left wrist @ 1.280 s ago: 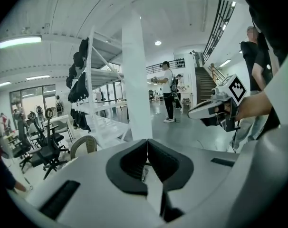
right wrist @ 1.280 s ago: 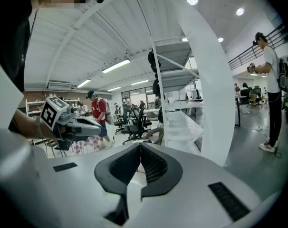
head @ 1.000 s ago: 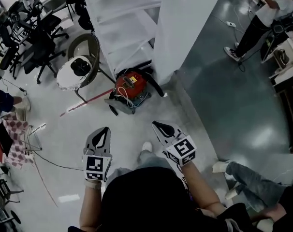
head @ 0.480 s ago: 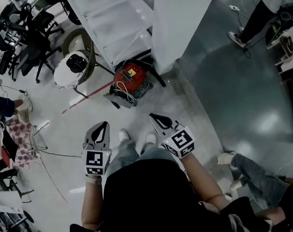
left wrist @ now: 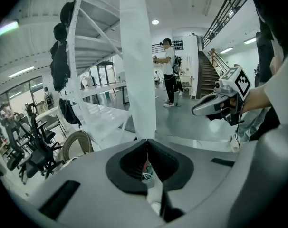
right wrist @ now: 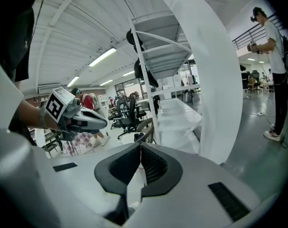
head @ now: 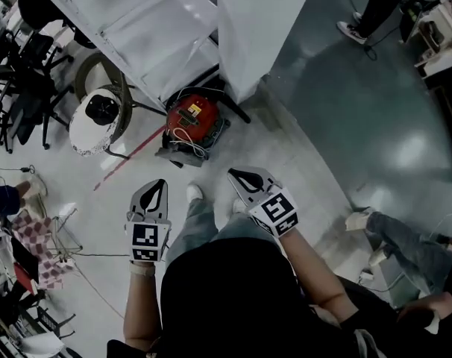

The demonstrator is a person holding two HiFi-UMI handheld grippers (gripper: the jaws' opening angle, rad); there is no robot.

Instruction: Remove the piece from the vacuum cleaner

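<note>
At the far left I see black office chairs (head: 21, 88), then a round white seat (head: 95, 118) with a dark middle, and a thin red rod (head: 125, 159) lying on the pale floor (head: 99, 222). My left gripper (head: 159, 184) hangs in the air above the floor with its jaws pressed together and nothing between them. The red vacuum cleaner (head: 190, 119) stands on the floor ahead of it and a little to the right, well apart from its tips, with a coil of white cord (head: 183, 137) on its top and a black hose (head: 232, 104) curling around its far side. It stands right at the foot of the white pillar (head: 259, 28), under the white shelf frame (head: 148, 28). My right gripper (head: 234, 175) is just beside the left one, also closed on nothing, and the vacuum lies ahead and to its left. Farther right, a person's legs (head: 401, 245) rest on the dark glossy floor.
</note>
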